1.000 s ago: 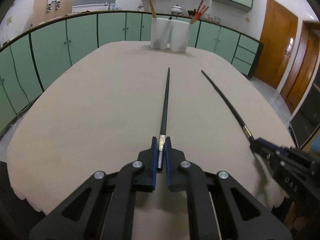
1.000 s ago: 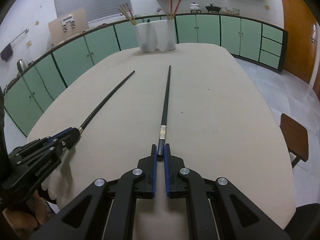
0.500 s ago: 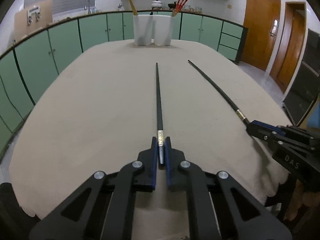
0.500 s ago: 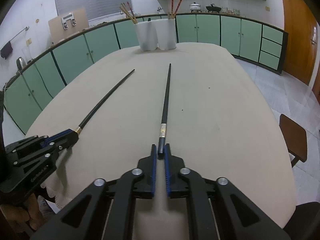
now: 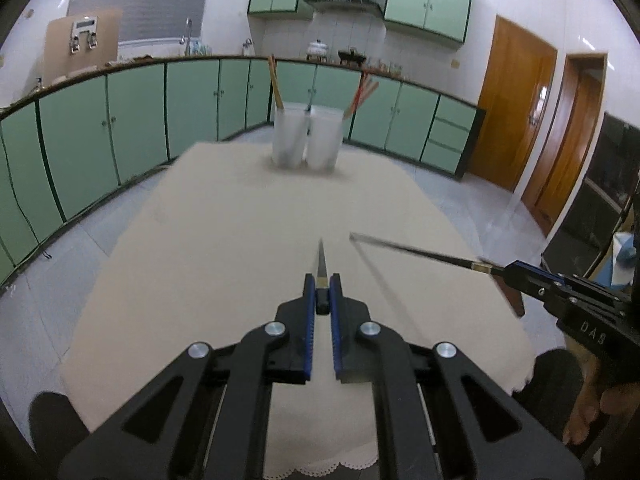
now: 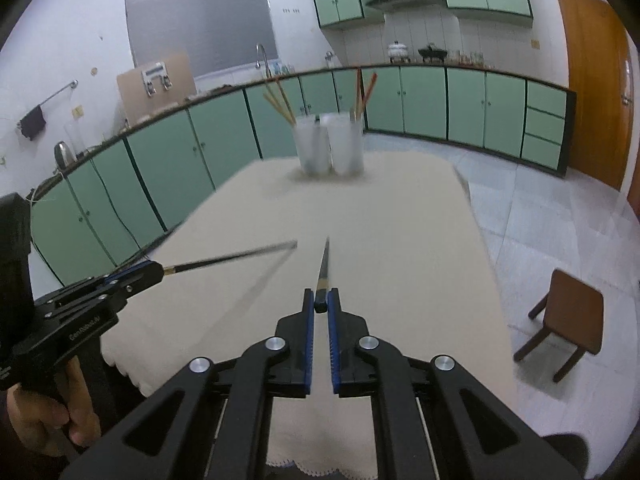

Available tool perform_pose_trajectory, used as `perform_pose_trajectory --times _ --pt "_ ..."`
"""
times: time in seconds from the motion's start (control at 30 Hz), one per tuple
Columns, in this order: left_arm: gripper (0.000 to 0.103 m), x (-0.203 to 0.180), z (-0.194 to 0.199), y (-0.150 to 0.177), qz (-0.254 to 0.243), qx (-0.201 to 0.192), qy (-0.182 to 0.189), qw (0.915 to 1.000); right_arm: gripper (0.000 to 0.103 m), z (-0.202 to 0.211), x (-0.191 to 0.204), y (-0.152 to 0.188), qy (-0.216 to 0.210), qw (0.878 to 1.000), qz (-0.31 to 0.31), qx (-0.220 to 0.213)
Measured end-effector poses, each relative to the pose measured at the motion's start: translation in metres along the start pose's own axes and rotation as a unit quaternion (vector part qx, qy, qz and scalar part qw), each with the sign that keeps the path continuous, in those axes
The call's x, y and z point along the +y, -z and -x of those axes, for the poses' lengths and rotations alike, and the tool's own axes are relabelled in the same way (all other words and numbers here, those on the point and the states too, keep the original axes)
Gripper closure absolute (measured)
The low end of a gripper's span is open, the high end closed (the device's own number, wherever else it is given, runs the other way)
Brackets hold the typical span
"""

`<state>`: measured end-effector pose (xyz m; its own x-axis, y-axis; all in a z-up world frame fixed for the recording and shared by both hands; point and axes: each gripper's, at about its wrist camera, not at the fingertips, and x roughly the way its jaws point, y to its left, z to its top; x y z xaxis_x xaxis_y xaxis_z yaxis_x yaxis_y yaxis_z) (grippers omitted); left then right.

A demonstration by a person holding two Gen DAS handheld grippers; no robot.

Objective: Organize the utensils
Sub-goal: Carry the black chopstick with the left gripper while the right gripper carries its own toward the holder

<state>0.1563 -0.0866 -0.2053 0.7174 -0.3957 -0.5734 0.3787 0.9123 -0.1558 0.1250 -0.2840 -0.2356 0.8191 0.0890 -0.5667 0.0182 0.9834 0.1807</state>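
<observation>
My left gripper (image 5: 321, 294) is shut on the thick end of a black chopstick (image 5: 320, 258), which points forward above the beige tablecloth (image 5: 224, 248). My right gripper (image 6: 321, 300) is shut on a second black chopstick (image 6: 325, 262) in the same way. Each view shows the other gripper off to the side with its chopstick raised off the cloth: the right gripper (image 5: 518, 271) with its chopstick (image 5: 416, 253), the left gripper (image 6: 152, 270) with its chopstick (image 6: 232, 257). Two white cups (image 5: 306, 142) stand at the table's far end. One holds wooden chopsticks (image 5: 276, 88), the other red chopsticks (image 5: 362, 94).
Green cabinets (image 5: 132, 120) run along the far wall and the left side. A brown wooden stool (image 6: 568, 320) stands on the tiled floor right of the table. Orange doors (image 5: 516, 112) are at the far right. A hand (image 6: 36, 420) holds the left gripper's handle.
Both grippers have risen, lifting their chopsticks off the tablecloth where they lay before. The cups and table now appear lower and farther off in both views.
</observation>
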Motion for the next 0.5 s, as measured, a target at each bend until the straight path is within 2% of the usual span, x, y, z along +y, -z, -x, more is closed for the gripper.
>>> perform_pose_trajectory --times 0.23,0.5 --pt "0.097 -0.002 0.018 -0.041 -0.006 -0.027 0.003 0.9996 0.096 0.012 0.006 -0.049 -0.019 1.000 0.019 -0.010" --pt "0.097 -0.001 0.012 -0.070 -0.017 -0.014 0.016 0.9996 0.096 -0.005 0.008 -0.087 -0.031 0.999 0.042 0.011"
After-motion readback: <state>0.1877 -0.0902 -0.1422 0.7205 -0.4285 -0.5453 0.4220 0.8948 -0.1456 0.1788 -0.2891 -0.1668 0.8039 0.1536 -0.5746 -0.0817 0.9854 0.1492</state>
